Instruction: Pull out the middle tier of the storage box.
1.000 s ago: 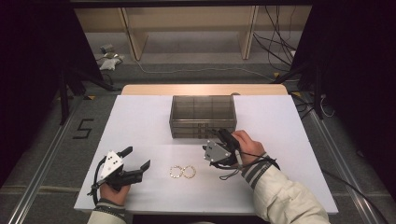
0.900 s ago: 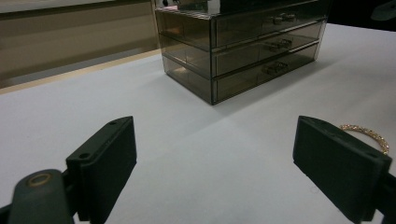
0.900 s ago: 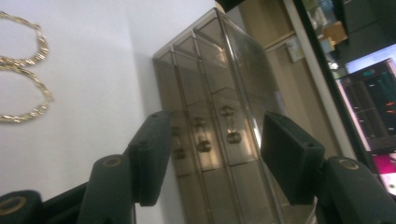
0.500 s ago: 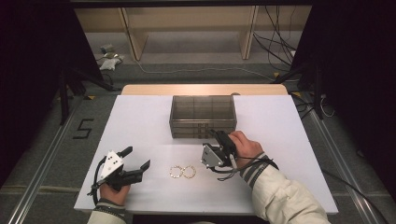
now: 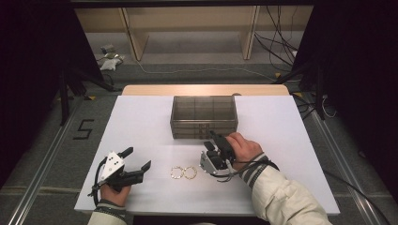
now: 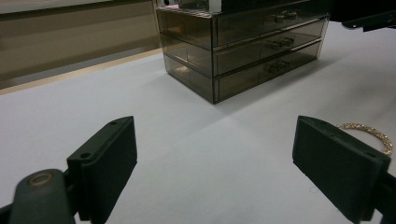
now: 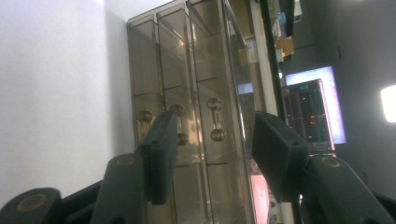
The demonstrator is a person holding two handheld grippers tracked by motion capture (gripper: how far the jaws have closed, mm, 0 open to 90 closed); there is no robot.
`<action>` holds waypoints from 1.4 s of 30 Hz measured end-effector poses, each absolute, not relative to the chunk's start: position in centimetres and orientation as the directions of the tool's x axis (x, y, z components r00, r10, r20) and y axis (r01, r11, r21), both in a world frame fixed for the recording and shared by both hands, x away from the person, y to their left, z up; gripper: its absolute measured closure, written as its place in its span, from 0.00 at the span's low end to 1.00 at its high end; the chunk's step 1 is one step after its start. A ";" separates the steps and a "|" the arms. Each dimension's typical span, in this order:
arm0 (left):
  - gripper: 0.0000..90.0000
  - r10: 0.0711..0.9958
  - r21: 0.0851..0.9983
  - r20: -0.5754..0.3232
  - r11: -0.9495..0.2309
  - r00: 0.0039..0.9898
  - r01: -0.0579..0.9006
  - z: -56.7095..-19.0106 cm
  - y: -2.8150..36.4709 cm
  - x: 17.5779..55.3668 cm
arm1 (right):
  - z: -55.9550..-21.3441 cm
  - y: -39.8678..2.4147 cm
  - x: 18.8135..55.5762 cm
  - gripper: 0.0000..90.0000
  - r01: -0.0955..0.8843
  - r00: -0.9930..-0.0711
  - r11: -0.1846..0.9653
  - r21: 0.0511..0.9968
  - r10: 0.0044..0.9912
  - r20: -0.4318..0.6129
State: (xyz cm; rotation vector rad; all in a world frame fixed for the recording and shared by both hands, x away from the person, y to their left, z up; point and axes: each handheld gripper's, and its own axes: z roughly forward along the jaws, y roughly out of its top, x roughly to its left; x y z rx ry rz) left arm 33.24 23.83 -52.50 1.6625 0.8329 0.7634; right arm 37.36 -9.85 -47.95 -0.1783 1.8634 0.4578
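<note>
A smoky see-through drawer box (image 5: 204,117) with three stacked drawers stands at the table's middle. Two gold bracelets (image 5: 183,172) lie side by side in front of it. My right gripper (image 5: 212,140), rolled on its side, points at the box front from close by. In the right gripper view its jaws (image 7: 210,144) frame the drawer handles (image 7: 215,123); they have just been closing, stand partly open, and press on nothing. My left gripper (image 5: 137,158) rests wide open at the front left. In the left gripper view (image 6: 215,158) a bracelet (image 6: 369,135) lies beside one jaw.
The white table top (image 5: 141,122) has bare room left and right of the box. A wooden strip (image 5: 206,90) edges its far side. Beyond it are shelf legs and loose cables (image 5: 281,51) on the floor.
The right hand has sunk a little in front of the drawer box and its jaws have narrowed. The left gripper and the bracelets have stayed where they were.
</note>
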 end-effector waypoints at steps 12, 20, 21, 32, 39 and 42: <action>0.16 0.831 0.973 0.073 -0.181 0.551 0.144 -52.5 23.9 33.2 | -49.7 -9.5 37.7 0.62 -0.356 -0.187 0.930 0.091 0.024 -0.982; 0.16 0.831 0.973 0.072 -0.181 0.551 0.145 -52.5 23.9 33.2 | -50.3 -9.4 37.8 0.65 -0.355 -0.163 0.932 0.067 0.009 -0.987; 0.16 0.831 0.973 0.072 -0.180 0.551 0.145 -52.5 23.9 33.2 | -50.5 -9.4 37.9 0.66 -0.359 -0.145 0.932 0.054 0.002 -0.989; 0.16 0.830 0.973 0.070 -0.180 0.553 0.147 -52.5 23.9 33.2 | -51.2 -8.9 38.2 0.71 -0.348 -0.144 0.937 0.039 -0.012 -0.990; 0.17 0.829 0.972 0.067 -0.180 0.555 0.150 -52.5 23.8 33.3 | -51.7 -8.5 38.9 0.73 -0.331 -0.136 0.943 0.028 -0.019 -0.991; 0.17 0.829 0.972 0.067 -0.180 0.556 0.152 -52.5 23.9 33.3 | -51.9 -8.4 39.0 0.73 -0.327 -0.135 0.945 0.027 -0.018 -0.991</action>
